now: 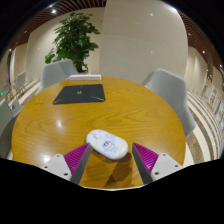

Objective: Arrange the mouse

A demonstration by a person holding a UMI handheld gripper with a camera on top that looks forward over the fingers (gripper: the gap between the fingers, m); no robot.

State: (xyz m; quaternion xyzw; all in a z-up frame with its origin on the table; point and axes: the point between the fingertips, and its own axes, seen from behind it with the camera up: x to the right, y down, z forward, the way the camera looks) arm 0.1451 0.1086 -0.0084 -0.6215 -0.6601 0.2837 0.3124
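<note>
Right up front you've got the claw (110, 160), its two fingers spread wide with the magenta pads (76, 155) facing each other across a clear gap, so it's released and gripping nothing. Sitting just ahead of the fingertips, roughly in line with the gap and maybe a touch toward the left finger, is the white mouse (106, 144), resting on the round wooden surface (130, 110) close to its near edge. Its long axis runs mostly crosswise to the fingers, tilted a bit, so one end points off toward the left finger and the other toward the right. That's the bit that matters imo: if the claw just pushes forward and closes, it'd be squeezing the mouse end to end along its length, which looks like a wide grab and probably not a very secure one. Rotating the claw so the fingers close across the narrower sides seems the safer bet. Further back, well apart from the mouse, a dark mouse pad (79, 93) lies on the far left part of the surface, and my guess is that's where the mouse is meant to end up. Grey chairs (168, 88) stand around the surface and a potted plant (75, 38) is behind.
</note>
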